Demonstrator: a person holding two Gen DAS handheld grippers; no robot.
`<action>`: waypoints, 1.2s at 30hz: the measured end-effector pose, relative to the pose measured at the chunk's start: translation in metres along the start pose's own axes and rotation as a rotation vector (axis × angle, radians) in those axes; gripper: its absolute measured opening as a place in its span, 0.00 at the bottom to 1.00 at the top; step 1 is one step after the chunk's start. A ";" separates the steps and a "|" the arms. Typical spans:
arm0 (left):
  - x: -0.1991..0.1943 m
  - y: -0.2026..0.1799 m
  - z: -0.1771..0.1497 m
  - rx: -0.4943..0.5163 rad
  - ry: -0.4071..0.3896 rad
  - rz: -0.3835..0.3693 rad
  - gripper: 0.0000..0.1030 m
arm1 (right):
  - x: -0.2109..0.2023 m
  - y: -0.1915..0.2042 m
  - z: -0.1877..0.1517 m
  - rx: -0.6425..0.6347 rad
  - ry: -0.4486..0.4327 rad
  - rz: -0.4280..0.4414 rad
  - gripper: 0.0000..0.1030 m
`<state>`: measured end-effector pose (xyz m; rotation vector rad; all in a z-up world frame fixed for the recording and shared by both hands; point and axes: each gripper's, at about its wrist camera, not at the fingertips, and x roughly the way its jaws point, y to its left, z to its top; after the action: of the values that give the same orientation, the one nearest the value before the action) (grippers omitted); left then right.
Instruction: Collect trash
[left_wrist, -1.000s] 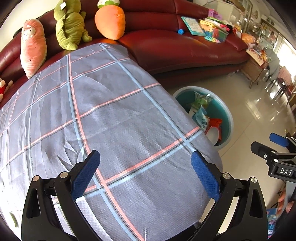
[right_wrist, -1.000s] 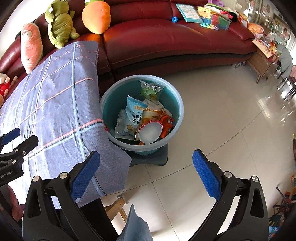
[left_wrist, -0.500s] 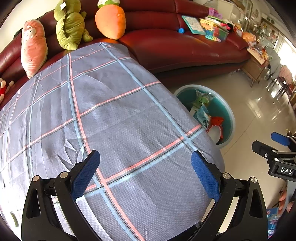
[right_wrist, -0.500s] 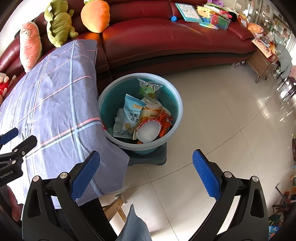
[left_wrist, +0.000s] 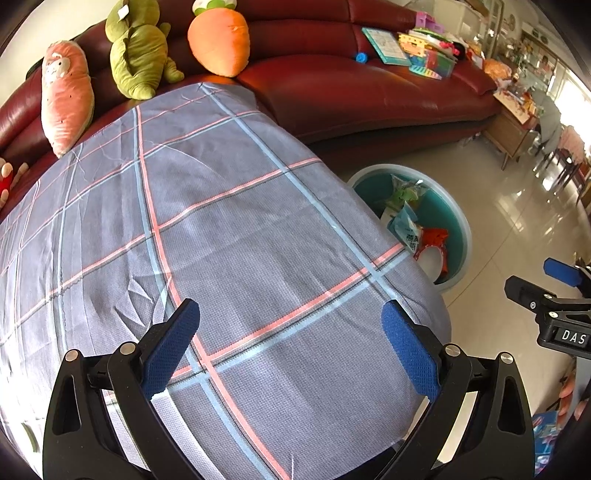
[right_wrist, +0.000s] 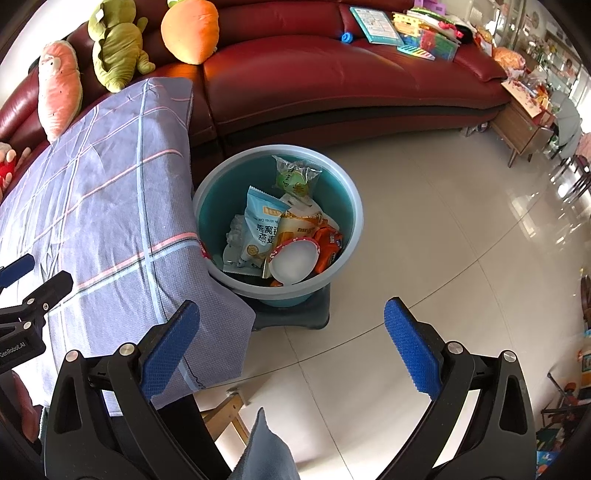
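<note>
Both our left gripper (left_wrist: 290, 347) and right gripper (right_wrist: 291, 347) stay spread and empty, barely shifted; the basin (right_wrist: 207, 192) at frame centre holds the wrappers (right_wrist: 266, 229), so collecting looks finished.

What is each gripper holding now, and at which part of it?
Nothing is held. The left gripper is open above the checked cloth, and the right gripper is open, with only floor between its fingers.

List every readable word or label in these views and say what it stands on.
"DAS": label plate on the black right gripper.
"GenRobot.AI": body of the black left gripper.
"WO YEN ER YE", partly legible: pale blue snack packet in the teal plastic basin.
Other wrapper print: too blurred.
</note>
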<state>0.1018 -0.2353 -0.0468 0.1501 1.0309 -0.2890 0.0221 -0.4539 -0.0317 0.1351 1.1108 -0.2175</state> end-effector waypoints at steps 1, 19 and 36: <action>0.000 0.000 0.000 0.001 0.002 -0.002 0.96 | 0.000 0.000 0.000 0.000 0.000 0.000 0.93; 0.003 -0.001 -0.001 0.006 0.013 0.015 0.96 | 0.000 -0.004 0.002 -0.001 -0.004 -0.015 0.93; 0.007 0.000 -0.001 0.007 0.030 0.004 0.96 | -0.003 -0.005 0.005 0.009 -0.009 -0.015 0.93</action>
<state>0.1046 -0.2360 -0.0531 0.1630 1.0589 -0.2874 0.0240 -0.4595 -0.0266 0.1338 1.1023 -0.2361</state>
